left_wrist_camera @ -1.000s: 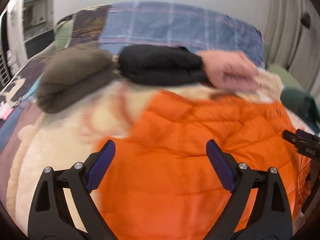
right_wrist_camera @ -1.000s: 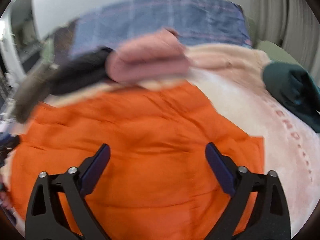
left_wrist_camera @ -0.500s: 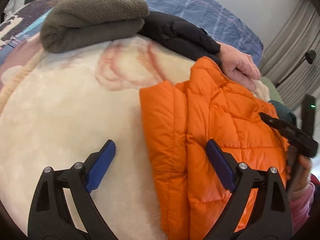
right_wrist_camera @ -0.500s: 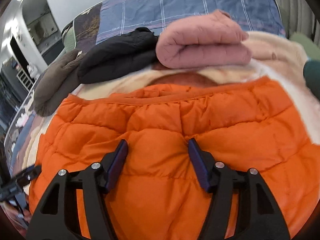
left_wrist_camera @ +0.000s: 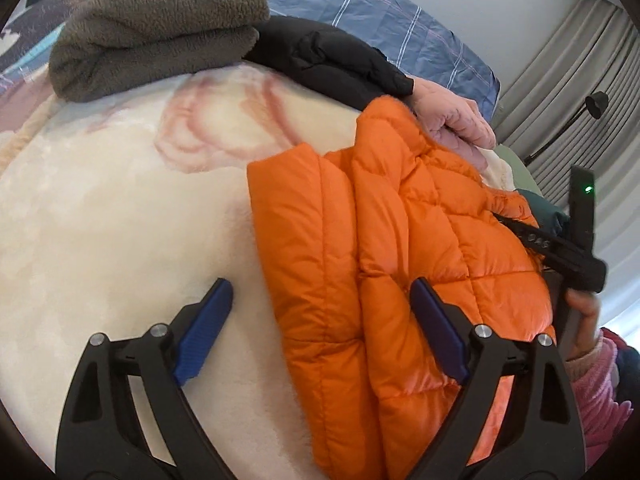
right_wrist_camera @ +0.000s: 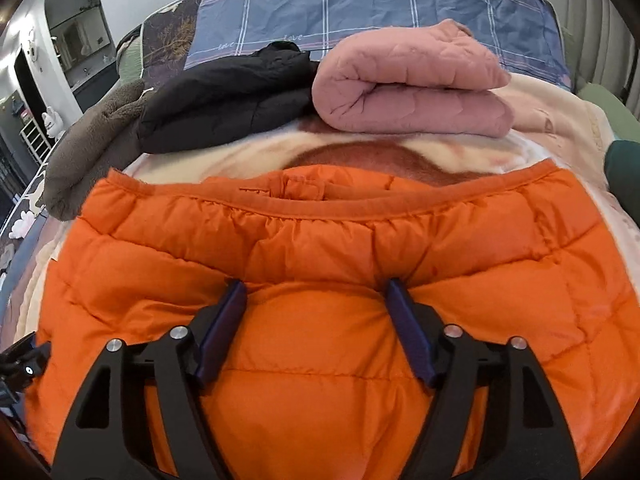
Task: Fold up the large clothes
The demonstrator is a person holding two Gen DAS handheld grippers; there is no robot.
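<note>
An orange puffer jacket (left_wrist_camera: pixel 400 260) lies folded lengthwise on a cream blanket (left_wrist_camera: pixel 120 200). My left gripper (left_wrist_camera: pixel 320 286) straddles the jacket's left edge, with one pad over the blanket and the other over the jacket. Its jaws are closing but stand wide, and neither pad presses on the cloth. In the right wrist view the jacket (right_wrist_camera: pixel 320 232) fills the foreground. My right gripper (right_wrist_camera: pixel 315 286) is dug into it near the elastic hem, a puff of fabric bulging between the pads while the jaws are opening. The right gripper (left_wrist_camera: pixel 560 248) also shows at the jacket's far side, held by a hand in a pink sleeve (left_wrist_camera: pixel 592 360).
Folded clothes line the far side of the bed: a brown fleece (right_wrist_camera: pixel 92 148), a black jacket (right_wrist_camera: pixel 228 96) and a pink quilted garment (right_wrist_camera: pixel 408 92). Blue plaid bedding (right_wrist_camera: pixel 380 0) lies behind them. A dark green garment (right_wrist_camera: pixel 624 176) sits at the right edge, and curtains (left_wrist_camera: pixel 580 80) hang beyond.
Both grippers came down closer to the jacket. The left one shifted to its left edge. The right jaws narrowed into the fabric, then widened slightly. The jacket now lies narrower, with a folded side.
</note>
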